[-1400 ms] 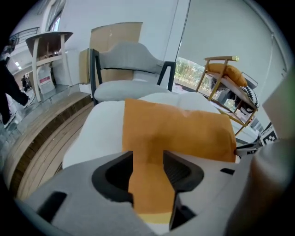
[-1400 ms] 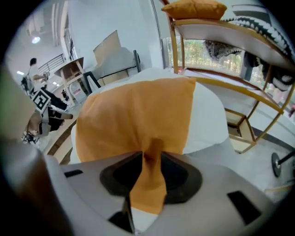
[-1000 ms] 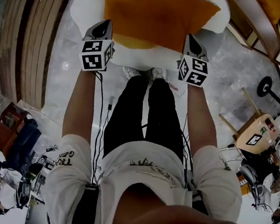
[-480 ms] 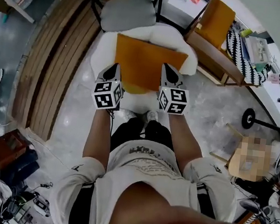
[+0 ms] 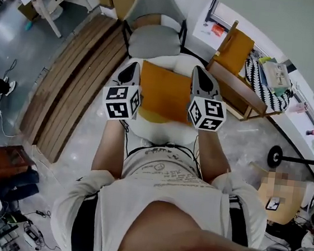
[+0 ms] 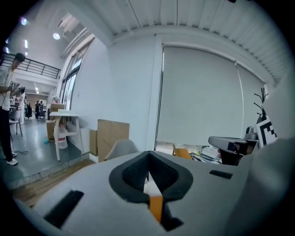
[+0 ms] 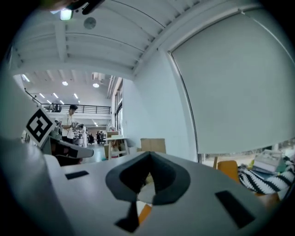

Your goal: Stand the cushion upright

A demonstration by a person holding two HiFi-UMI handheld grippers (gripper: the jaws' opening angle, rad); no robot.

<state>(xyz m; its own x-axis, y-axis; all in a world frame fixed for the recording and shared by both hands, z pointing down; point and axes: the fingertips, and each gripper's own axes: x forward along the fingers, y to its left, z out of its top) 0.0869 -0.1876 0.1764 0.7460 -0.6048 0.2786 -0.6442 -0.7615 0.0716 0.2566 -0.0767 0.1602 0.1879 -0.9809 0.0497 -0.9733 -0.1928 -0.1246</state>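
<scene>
With both grippers pinching only thin folds of fabric, the thing to get right is keeping the two hands level and evenly spaced. The left gripper [image 5: 131,71] is clamped on the left edge of the orange cushion [image 5: 163,92] and the right gripper [image 5: 201,76] on its right edge. Each gripper view shows just a sliver of orange caught low between the closed pads. I judge the hold shallow, so a jerk or a pull apart could slip it free. It seems better to set the bottom edge down on the white padded seat [image 5: 145,129], lean the cushion toward the seat's back edge, and release only once it stands by itself. The cushion is a flat, roughly square, plain orange pad, soft-looking, with a paler yellowish strip along its near lower edge. It hangs between the grippers over the white seat, broad face toward the head camera; whether it touches the seat I cannot tell. Beyond stands a grey chair [image 5: 152,40].
</scene>
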